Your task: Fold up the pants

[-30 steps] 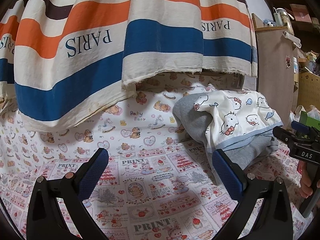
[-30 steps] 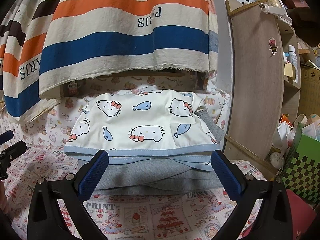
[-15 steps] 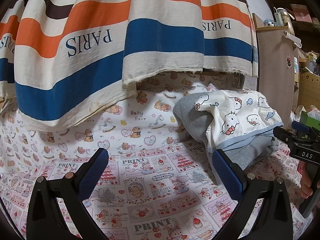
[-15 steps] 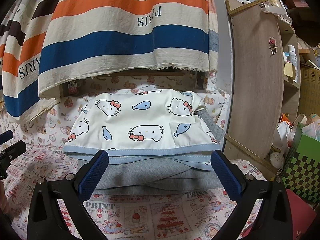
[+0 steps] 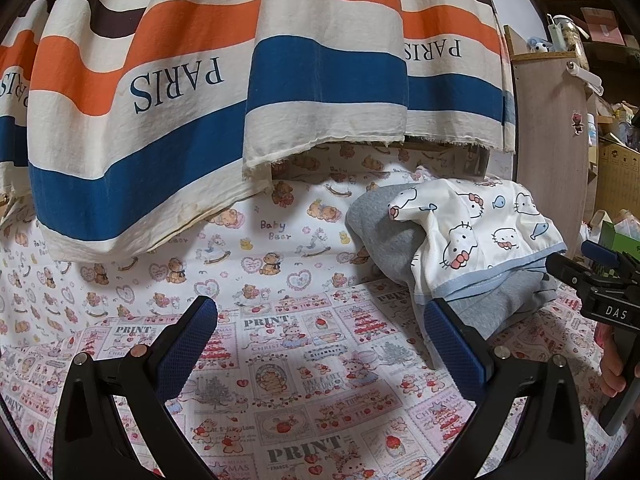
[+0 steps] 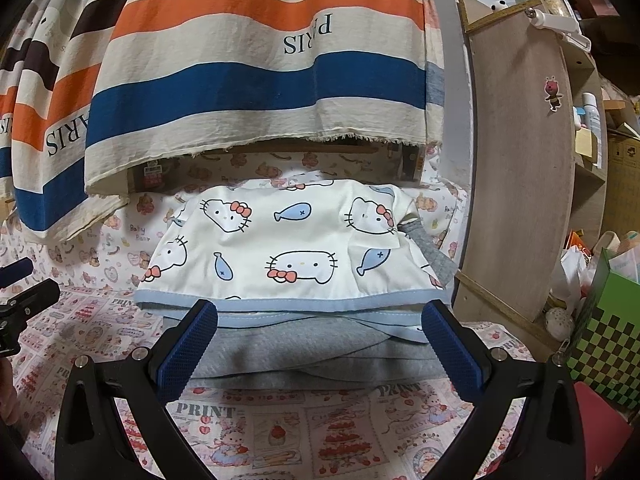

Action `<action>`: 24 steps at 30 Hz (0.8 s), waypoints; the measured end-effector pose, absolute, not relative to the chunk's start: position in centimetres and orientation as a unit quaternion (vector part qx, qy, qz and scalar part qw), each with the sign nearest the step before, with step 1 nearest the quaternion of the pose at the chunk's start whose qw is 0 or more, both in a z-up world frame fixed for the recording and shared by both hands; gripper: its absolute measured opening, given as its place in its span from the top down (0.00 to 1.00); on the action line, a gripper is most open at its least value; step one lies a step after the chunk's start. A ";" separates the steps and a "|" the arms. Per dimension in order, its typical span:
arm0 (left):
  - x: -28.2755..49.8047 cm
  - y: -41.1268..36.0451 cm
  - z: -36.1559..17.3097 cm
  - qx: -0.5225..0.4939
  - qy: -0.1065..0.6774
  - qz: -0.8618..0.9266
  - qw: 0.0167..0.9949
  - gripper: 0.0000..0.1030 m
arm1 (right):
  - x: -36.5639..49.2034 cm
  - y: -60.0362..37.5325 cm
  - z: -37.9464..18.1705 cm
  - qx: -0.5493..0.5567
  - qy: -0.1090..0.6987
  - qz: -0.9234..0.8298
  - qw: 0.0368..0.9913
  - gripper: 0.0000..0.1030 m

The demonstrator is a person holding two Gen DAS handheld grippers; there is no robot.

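Note:
White Hello Kitty print pants point(image 6: 288, 256) with a light blue hem lie folded on top of a folded grey garment point(image 6: 320, 356) on the cartoon-print sheet point(image 6: 280, 432). My right gripper point(image 6: 320, 344) is open and empty, its blue pads just in front of the stack. In the left wrist view the same stack, pants point(image 5: 480, 236) over grey garment point(image 5: 384, 232), sits at the right. My left gripper point(image 5: 320, 344) is open and empty over bare sheet point(image 5: 280, 360), left of the stack. The right gripper's body point(image 5: 600, 292) shows at that view's right edge.
A striped "PARIS" cloth point(image 5: 240, 80) hangs across the back, also in the right wrist view point(image 6: 256, 72). A wooden shelf side point(image 6: 520, 160) stands right of the stack. A green checkered box point(image 6: 608, 340) and bags lie at the far right.

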State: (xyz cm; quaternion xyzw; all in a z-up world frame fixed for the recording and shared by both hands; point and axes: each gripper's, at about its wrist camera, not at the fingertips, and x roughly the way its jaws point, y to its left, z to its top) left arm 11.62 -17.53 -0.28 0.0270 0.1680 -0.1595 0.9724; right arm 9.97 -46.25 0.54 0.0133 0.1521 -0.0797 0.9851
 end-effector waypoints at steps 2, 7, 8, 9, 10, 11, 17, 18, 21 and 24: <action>11.6 -17.5 -0.3 0.027 0.167 -0.159 0.973 0.00 | 9.9 -46.3 0.5 0.014 0.152 -0.080 0.985 0.01; 11.6 -17.6 -0.3 0.026 0.168 -0.160 0.972 0.00 | 10.0 -46.2 0.5 0.014 0.152 -0.080 0.985 0.01; 11.6 -17.6 -0.3 0.026 0.168 -0.160 0.972 0.00 | 10.0 -46.3 0.5 0.014 0.152 -0.080 0.985 0.01; 11.6 -17.6 -0.3 0.027 0.169 -0.161 0.972 0.00 | 10.0 -46.3 0.5 0.014 0.152 -0.080 0.985 0.01; 11.5 -17.7 -0.3 0.027 0.168 -0.161 0.972 0.00 | 10.0 -46.3 0.5 0.014 0.152 -0.080 0.985 0.01; 11.5 -17.7 -0.3 0.028 0.168 -0.161 0.972 0.00 | 10.0 -46.3 0.5 0.014 0.152 -0.080 0.985 0.01; 11.5 -17.8 -0.3 0.026 0.170 -0.161 0.972 0.00 | 10.0 -46.3 0.5 0.014 0.152 -0.080 0.985 0.01; 11.5 -17.7 -0.3 0.026 0.170 -0.161 0.972 0.00 | 10.0 -46.3 0.5 0.014 0.152 -0.080 0.985 0.01; 11.5 -17.7 -0.3 0.027 0.170 -0.161 0.972 0.00 | 10.0 -46.3 0.5 0.014 0.152 -0.080 0.985 0.01; 11.5 -17.7 -0.3 0.026 0.170 -0.161 0.972 0.00 | 10.0 -46.3 0.5 0.014 0.152 -0.079 0.985 0.01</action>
